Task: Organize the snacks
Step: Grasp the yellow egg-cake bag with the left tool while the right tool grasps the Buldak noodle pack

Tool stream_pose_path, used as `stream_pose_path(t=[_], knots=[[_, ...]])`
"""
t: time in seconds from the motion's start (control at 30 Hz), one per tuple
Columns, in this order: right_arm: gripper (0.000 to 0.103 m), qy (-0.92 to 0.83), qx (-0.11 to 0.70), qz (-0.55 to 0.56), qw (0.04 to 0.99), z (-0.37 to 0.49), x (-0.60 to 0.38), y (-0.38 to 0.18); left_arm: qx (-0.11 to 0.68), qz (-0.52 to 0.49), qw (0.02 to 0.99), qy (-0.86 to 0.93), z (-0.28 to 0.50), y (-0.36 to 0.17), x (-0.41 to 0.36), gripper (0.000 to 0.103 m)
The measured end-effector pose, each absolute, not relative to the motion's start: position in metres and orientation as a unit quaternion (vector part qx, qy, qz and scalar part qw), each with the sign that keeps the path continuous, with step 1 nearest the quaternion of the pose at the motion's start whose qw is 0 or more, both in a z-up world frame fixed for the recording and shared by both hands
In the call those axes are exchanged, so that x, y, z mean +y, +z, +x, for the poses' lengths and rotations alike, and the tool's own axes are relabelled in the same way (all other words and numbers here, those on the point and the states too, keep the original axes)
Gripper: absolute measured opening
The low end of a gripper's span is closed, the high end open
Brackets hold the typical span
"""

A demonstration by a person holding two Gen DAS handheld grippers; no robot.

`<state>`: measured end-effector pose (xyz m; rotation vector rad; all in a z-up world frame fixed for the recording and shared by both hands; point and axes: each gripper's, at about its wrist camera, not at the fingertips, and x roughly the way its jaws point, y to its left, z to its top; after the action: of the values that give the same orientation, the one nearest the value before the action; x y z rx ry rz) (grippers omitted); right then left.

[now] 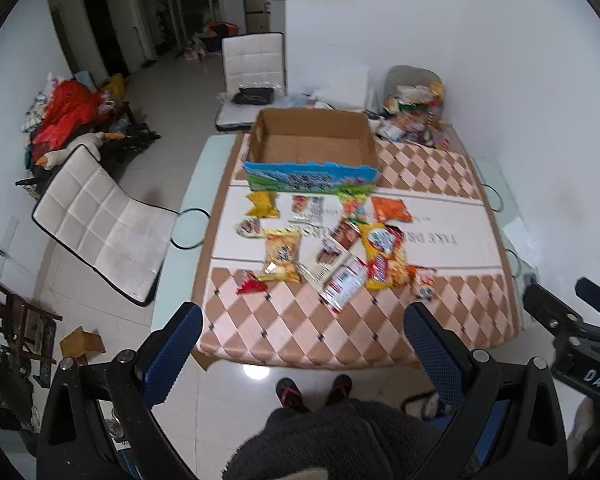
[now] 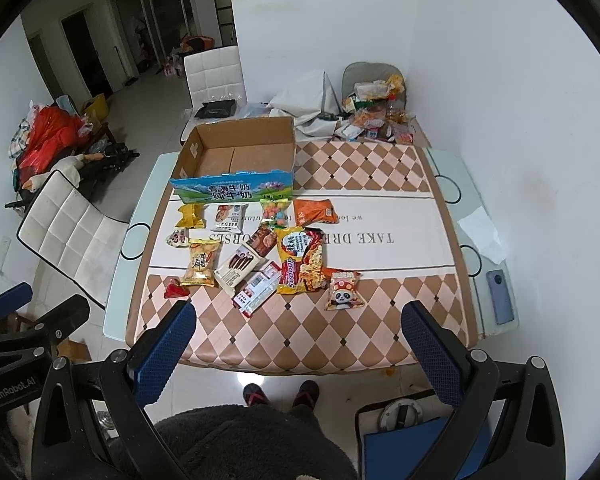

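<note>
I see the checkered tabletop [image 2: 340,332] first. At its far side sits an empty cardboard box [image 2: 236,156]. Snack packets [image 2: 300,260] lie scattered just near of it. My left tongs [image 1: 302,344] and right tongs [image 2: 298,340] hover spread wide, holding nothing.
</note>
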<state>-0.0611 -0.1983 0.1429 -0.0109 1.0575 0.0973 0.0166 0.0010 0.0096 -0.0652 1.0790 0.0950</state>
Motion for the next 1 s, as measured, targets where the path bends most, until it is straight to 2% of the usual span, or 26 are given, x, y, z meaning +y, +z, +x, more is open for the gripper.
stream_pose_path(t=[0.17,0.37,0.57,1.0], knots=[[0.103,0.047,0.521,0.033,0.852,-0.021,-0.211,0.102,0.519,-0.033,0.851,0.075,0.047,-0.027,0.011,0.103],[0.103,0.055,0.589,0.038,0.805,0.052,-0.219,0.002,0.567,-0.019,0.816,0.108,0.094,-0.103,0.028,0.103],[0.103,0.066,0.654,0.037,0.753,0.107,-0.213,-0.100,0.633,-0.056,0.764,0.109,0.139,-0.183,0.058,0.103],[0.103,0.044,0.718,0.056,0.692,0.194,-0.179,-0.235,0.743,-0.084,0.661,0.053,0.241,-0.341,0.089,0.102]])
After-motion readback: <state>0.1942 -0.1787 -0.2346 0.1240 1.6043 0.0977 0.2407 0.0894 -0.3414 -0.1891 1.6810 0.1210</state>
